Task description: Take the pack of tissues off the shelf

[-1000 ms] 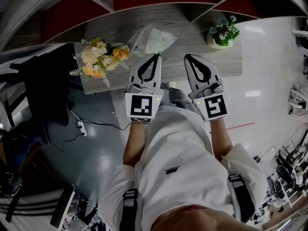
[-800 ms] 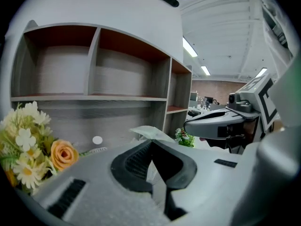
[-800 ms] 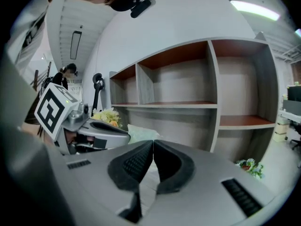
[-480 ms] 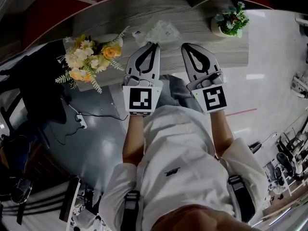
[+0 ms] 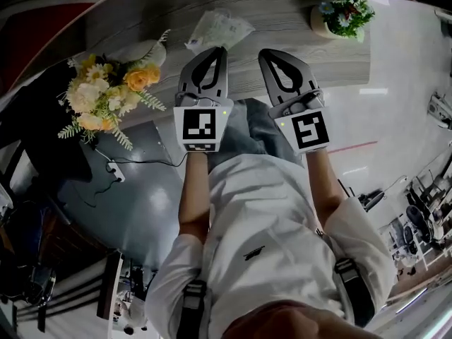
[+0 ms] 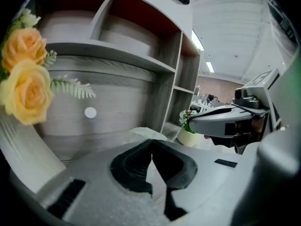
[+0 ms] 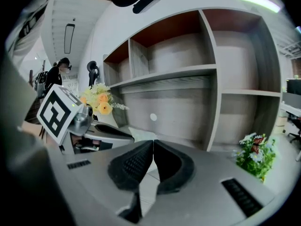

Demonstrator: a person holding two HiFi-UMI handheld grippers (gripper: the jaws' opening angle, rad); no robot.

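The pack of tissues (image 5: 219,28), a crinkly clear wrapper with pale content, lies on the grey wood ledge (image 5: 162,20) of the shelf unit. My left gripper (image 5: 221,49) points at it from just short of its near edge, jaws shut and empty. In the left gripper view the tissue pack (image 6: 149,133) peeks out right behind the shut left gripper's tips (image 6: 151,141). My right gripper (image 5: 263,52) is held beside the left one, a little right of the pack, also shut with nothing in it. In its own view the right gripper (image 7: 153,141) faces the open shelf compartments.
A bouquet of yellow and cream flowers (image 5: 106,94) stands at the ledge's left end. A small potted plant (image 5: 346,16) stands at the right end. Open compartments (image 7: 169,51) rise above the ledge. A cable and socket strip (image 5: 116,171) lie on the floor below left.
Both grippers have come down together in front of the shelf, still side by side and shut. The pack has not moved on the ledge.
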